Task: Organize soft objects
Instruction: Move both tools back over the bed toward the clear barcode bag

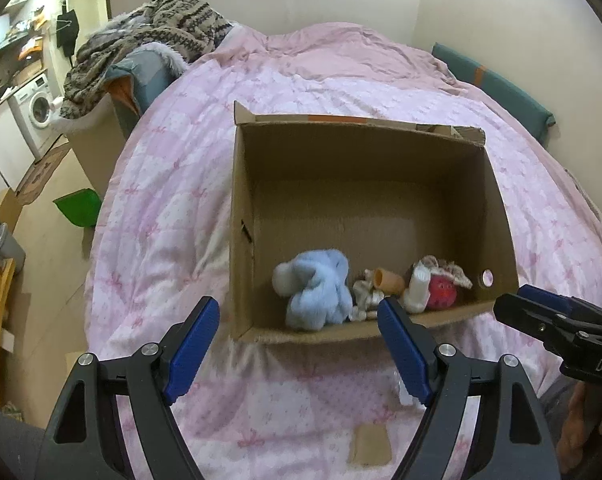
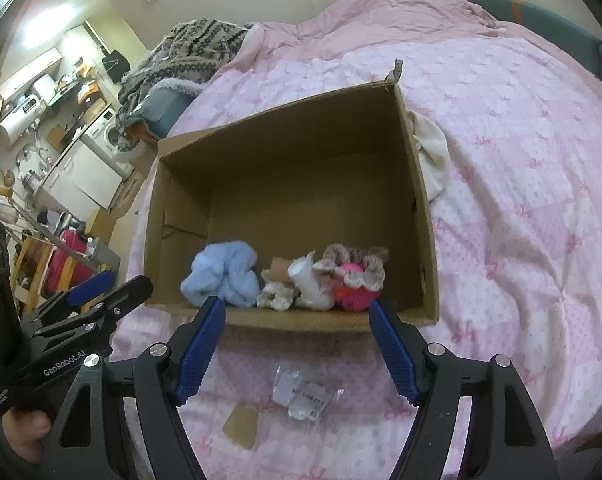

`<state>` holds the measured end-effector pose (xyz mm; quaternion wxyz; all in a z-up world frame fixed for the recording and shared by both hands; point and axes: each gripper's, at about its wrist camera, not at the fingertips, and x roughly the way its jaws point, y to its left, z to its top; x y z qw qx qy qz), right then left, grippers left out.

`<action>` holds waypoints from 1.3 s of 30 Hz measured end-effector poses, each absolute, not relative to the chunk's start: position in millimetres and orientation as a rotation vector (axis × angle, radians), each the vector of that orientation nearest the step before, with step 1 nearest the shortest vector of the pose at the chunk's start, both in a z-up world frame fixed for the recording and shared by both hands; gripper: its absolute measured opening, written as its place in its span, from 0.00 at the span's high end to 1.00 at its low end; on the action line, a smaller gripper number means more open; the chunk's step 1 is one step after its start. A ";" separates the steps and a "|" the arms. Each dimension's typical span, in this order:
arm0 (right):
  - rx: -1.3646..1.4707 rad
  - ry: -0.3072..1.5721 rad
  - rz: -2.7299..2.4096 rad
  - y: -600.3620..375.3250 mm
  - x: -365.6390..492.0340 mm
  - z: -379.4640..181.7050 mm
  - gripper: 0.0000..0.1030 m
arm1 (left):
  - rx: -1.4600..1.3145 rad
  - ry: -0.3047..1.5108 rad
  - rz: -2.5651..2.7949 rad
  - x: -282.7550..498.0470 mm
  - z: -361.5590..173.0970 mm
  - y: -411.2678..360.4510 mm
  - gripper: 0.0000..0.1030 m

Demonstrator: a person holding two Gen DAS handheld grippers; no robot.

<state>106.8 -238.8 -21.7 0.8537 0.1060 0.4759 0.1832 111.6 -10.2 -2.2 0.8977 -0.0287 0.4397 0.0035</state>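
An open cardboard box (image 1: 241, 200) (image 2: 421, 184) stands on the pink bed. Along its near wall lie a fluffy light-blue soft toy (image 1: 317, 292) (image 2: 225, 276), a small beige frilly piece (image 1: 365, 292) (image 2: 277, 296), a white soft item (image 1: 417, 288) (image 2: 309, 284) and a pink ball with a frilly trim (image 1: 443, 290) (image 2: 355, 284). A cream soft object (image 2: 433, 156) lies outside the box against its right wall. My left gripper (image 1: 297, 320) is open and empty in front of the box. My right gripper (image 2: 297, 316) is open and empty at the box's near rim.
A clear plastic wrapper (image 2: 305, 396) and a small cardboard scrap (image 2: 241, 426) (image 1: 371, 444) lie on the quilt near me. A patterned blanket heap (image 1: 149, 40) sits at the bed's far left. A green dustpan (image 1: 79, 208) lies on the floor left.
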 end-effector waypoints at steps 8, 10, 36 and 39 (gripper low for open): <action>0.248 1.031 0.382 -237.6 83.2 -28.0 0.24 | -0.065 0.954 0.013 91.5 -9.7 -10.0 0.23; 0.250 1.044 0.375 -236.3 77.1 -31.1 0.24 | -0.072 0.978 0.013 87.9 -14.8 -10.6 0.23; 0.316 1.213 0.240 -254.8 81.0 -76.9 0.24 | -0.037 1.390 -0.227 78.0 -123.8 -79.0 0.56; 0.308 1.212 0.240 -253.0 81.0 -77.1 0.24 | -0.034 1.391 -0.222 78.8 -127.2 -77.9 0.74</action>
